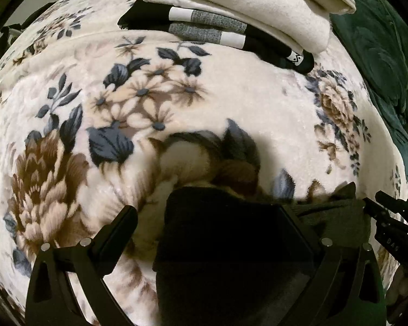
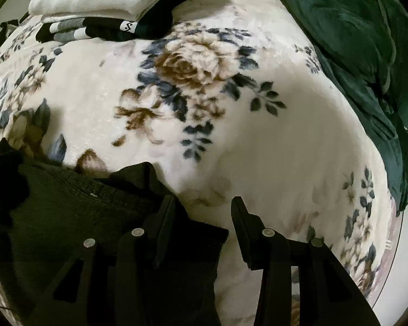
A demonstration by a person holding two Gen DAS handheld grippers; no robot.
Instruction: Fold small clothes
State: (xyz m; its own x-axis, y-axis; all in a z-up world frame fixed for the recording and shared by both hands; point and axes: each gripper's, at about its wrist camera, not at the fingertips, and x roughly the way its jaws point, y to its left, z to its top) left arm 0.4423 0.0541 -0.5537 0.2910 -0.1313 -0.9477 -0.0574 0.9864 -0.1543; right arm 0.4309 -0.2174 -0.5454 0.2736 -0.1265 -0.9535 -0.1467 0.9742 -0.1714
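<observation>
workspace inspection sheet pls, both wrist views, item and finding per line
surface: floral blanket covers the bed.
job's things: dark garment lies at the near edge, under both grippers.
clutter: folded stack at the far side, cream pieces over black striped ones; green blanket bunched at the right.
grippers: left gripper jaws wide, dark cloth between them, pads not pressing; right gripper jaws apart, one finger over the garment's edge.
cables: nothing seen.
surroundings: dark beyond the bed, nothing clear.
</observation>
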